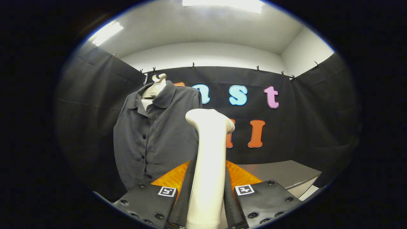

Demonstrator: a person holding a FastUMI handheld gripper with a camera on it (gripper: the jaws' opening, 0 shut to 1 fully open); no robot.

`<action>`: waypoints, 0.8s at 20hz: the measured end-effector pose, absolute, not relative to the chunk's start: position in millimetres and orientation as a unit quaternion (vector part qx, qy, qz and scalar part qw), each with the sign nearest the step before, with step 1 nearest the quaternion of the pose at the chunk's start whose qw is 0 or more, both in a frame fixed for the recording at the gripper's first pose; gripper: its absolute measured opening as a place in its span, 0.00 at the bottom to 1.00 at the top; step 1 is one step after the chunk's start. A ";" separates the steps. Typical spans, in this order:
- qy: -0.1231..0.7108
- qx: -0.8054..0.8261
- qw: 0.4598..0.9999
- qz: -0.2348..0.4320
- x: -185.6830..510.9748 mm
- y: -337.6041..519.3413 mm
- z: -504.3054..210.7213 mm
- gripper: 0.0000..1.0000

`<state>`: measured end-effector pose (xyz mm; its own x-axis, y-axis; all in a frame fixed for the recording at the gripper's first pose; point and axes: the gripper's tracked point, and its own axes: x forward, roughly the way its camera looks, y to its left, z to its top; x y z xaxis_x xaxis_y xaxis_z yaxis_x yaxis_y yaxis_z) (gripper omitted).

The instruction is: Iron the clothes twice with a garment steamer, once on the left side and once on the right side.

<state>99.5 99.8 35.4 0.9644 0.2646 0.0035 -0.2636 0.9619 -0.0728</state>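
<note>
A recording booth: black cloth walls (pixel 302 105) clipped up under ceiling lights (pixel 222 4).

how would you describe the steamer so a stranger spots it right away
Start at the dark grey shirt hanging on a pale hanger. Just right of it, the garment steamer stands upright, clamped between the gripper fingers. It is the only smooth white thing here.

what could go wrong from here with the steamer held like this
The gripper is shut on the steamer low on its smooth handle, so the head may tip or twist in the grip. The shirt hangs loosely on a hanger, so it may swing away when pressed.
</note>
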 end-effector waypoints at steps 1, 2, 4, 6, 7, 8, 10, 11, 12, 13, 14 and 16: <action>-0.012 -0.036 0.991 0.130 97.9 110.4 36.4 0.53; -0.015 -0.036 0.991 0.128 95.8 121.7 37.3 0.53; -0.017 -0.034 0.991 0.128 94.6 148.2 33.5 0.53; -0.016 -0.036 0.991 0.128 94.6 174.6 27.2 0.53; -0.015 -0.038 0.991 0.126 95.4 184.9 23.6 0.53; -0.015 -0.041 0.991 0.124 97.7 195.4 19.5 0.53; -0.014 -0.046 0.992 0.118 104.5 213.6 12.9 0.53; -0.014 -0.050 0.992 0.114 109.4 220.9 10.4 0.53; -0.012 -0.054 0.992 0.109 115.1 229.3 7.5 0.53; -0.011 -0.057 0.993 0.103 120.6 235.8 3.7 0.53; -0.009 -0.058 0.994 0.097 127.4 240.7 -0.1 0.53; -0.003 -0.058 0.994 0.091 136.3 253.1 -4.3 0.53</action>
